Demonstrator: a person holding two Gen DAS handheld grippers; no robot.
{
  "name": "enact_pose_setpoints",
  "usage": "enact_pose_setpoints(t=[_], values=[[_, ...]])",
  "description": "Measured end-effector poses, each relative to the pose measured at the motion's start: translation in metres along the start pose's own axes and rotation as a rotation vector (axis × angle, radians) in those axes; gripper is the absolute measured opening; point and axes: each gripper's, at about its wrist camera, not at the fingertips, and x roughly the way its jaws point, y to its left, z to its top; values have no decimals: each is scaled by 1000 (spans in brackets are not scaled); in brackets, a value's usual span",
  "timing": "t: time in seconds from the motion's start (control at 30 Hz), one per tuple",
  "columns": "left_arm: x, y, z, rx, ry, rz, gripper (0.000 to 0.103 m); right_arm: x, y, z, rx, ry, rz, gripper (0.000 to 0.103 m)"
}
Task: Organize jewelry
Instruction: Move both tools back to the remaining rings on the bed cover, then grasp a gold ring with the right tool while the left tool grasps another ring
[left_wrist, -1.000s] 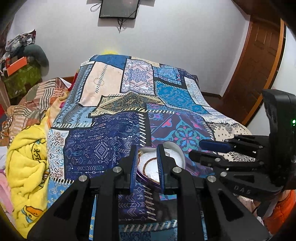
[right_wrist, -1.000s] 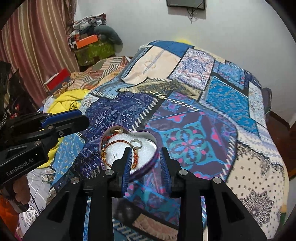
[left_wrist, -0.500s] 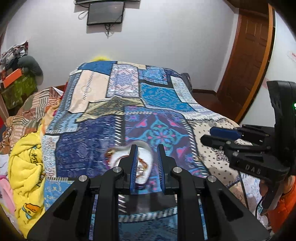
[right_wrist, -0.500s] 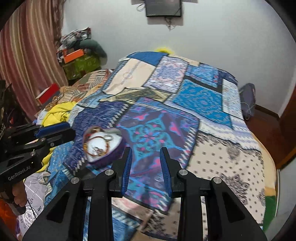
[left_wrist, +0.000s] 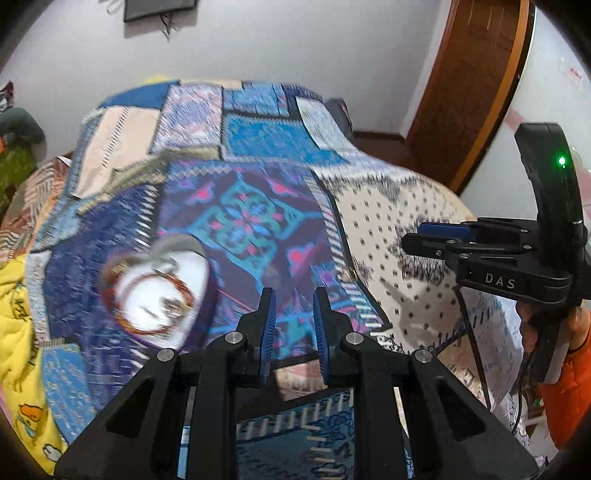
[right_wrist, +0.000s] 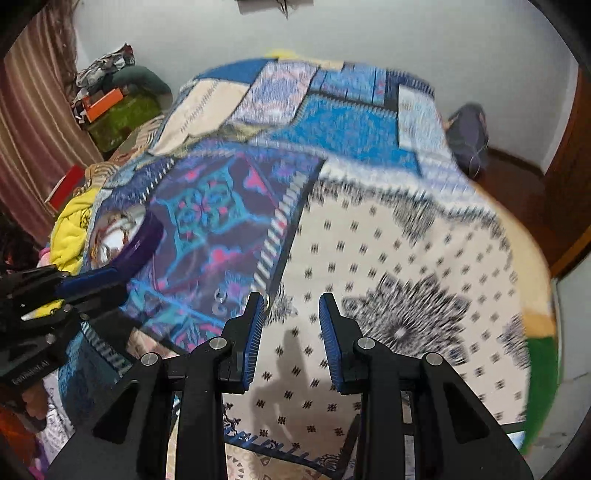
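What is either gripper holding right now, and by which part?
Nothing. The left gripper and right gripper are both open with only bedspread showing between their fingers; the heart-shaped jewelry box lies untouched on the bed.

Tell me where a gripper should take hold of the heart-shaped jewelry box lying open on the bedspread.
Probably by its purple side wall: the heart-shaped box lies flat and open on the bedspread, so one finger can go inside the rim and one outside. Come from above on the right lobe, where the wall shows bare; bracelets crowd the left interior. Blur hides finer detail.

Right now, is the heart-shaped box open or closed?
Open: the heart-shaped box shows its white inside with a bracelet; no lid on it.
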Motion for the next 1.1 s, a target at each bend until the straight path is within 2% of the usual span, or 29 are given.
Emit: enact_pose_setpoints(t=[0.13, 0.4, 0.67, 0.73, 0.8, 1.0, 1.1], values=[[24, -6, -8, -3, 50, -23, 19, 19, 4, -5, -9, 51, 45, 28], [50, -5, -15, -18, 112, -33, 19, 46, 13, 1, -6, 74, 116, 28], [58, -1, -15, -17, 121, -39, 19, 47, 16, -2, -33, 40, 112, 28], [62, -1, -13, -26, 121, -49, 19, 47, 19, -5, -53, 29, 85, 21], [66, -1, -10, -35, 122, -60, 19, 47, 20, -5, -59, 26, 82, 20], [76, -10, -3, -5, 134, -45, 19, 37, 10, -7, -13, 12, 99, 20], [81, -15, 0, 16, 140, -36, 20, 26, 3, -11, -2, -16, 80, 20]])
